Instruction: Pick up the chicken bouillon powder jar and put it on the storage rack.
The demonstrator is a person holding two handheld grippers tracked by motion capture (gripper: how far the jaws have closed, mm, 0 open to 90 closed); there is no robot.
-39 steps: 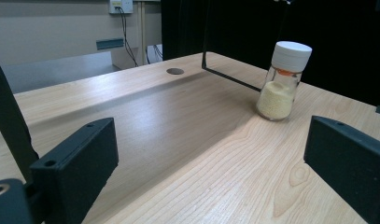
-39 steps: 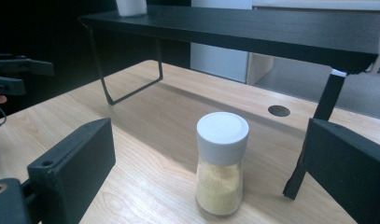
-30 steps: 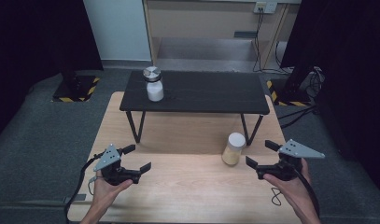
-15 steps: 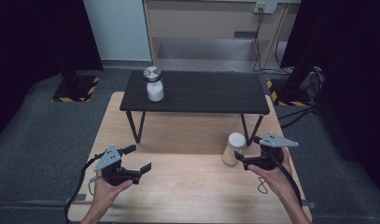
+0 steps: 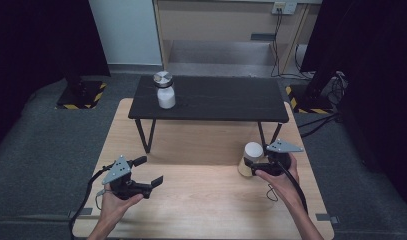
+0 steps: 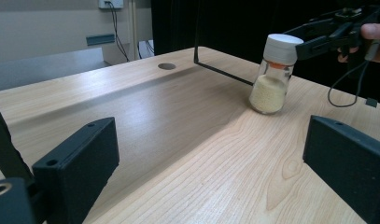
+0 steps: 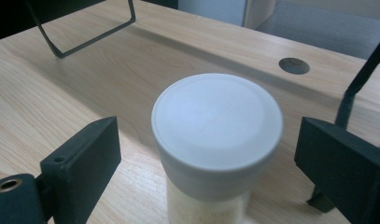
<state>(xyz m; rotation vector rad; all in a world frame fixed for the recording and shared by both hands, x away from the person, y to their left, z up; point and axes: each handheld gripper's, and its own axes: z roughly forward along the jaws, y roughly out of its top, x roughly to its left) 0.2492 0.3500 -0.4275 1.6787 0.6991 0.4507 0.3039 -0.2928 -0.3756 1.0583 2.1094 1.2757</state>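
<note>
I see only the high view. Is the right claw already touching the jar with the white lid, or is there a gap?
Observer: Not touching. In the right gripper view the jar stands between the jaws of the right claw, with a gap on each side. The jaws have just been closing.
Operator: At which height of the jar do the jaws stand?
Observer: At the lid. The left gripper view shows them level with it, above the glass part.
Operator: How full is the jar?
Observer: In the left gripper view, pale grains fill most of the glass, with a clear space under the lid.
</note>
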